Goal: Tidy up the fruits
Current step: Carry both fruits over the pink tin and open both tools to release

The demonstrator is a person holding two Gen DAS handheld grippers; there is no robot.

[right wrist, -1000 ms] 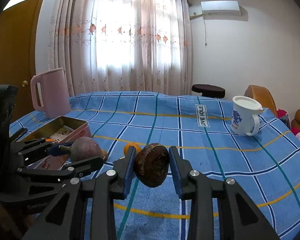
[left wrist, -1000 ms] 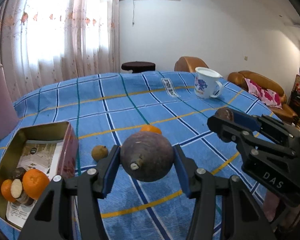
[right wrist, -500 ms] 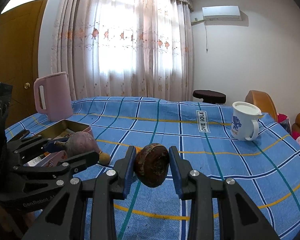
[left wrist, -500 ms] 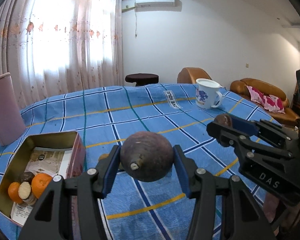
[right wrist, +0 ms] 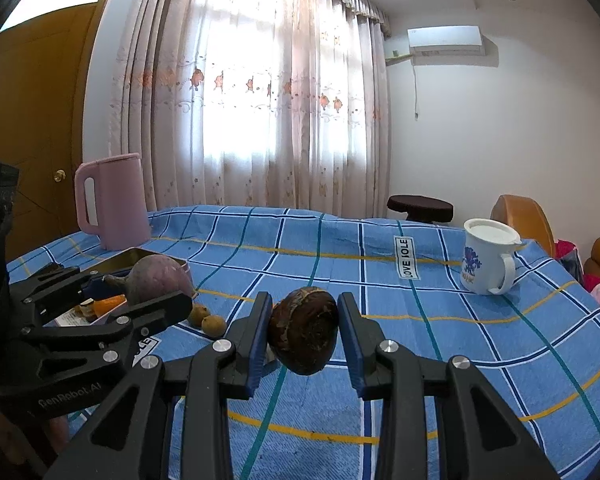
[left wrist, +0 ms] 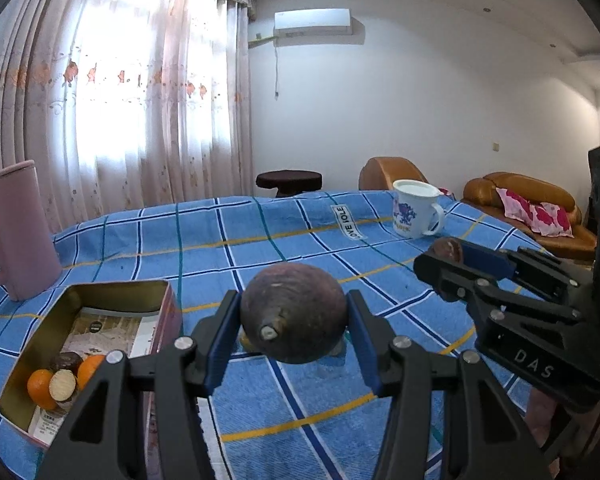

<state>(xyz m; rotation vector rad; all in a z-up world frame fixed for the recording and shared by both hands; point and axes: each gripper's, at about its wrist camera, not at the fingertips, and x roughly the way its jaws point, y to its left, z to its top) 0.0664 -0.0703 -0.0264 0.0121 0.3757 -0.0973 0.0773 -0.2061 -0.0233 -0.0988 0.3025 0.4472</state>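
My left gripper (left wrist: 293, 304) is shut on a round purple-brown fruit (left wrist: 300, 320) with a short stem, held above the blue checked cloth. Left of it lies an open gold tin (left wrist: 112, 288) holding two oranges (left wrist: 40, 388) and some brown fruits. My right gripper (right wrist: 304, 304) is shut on a smaller dark brown fruit (right wrist: 304, 332), also off the cloth. In the right wrist view, the left gripper (right wrist: 156, 292) and its purple fruit (right wrist: 158, 278) hang beside the tin (right wrist: 128, 258). Two small tan fruits (right wrist: 206, 318) lie on the cloth between the grippers.
A pink jug (right wrist: 114, 200) stands behind the tin at the far left. Far right on the cloth is a white mug (right wrist: 486, 256) with a blue print. Beyond the table are a dark stool (right wrist: 420, 204), brown sofas (left wrist: 520, 196) and a curtained window.
The left wrist view has swung upward, showing more wall and ceiling, and the held purple fruit now covers the small fruits on the cloth. Both grips are unchanged.
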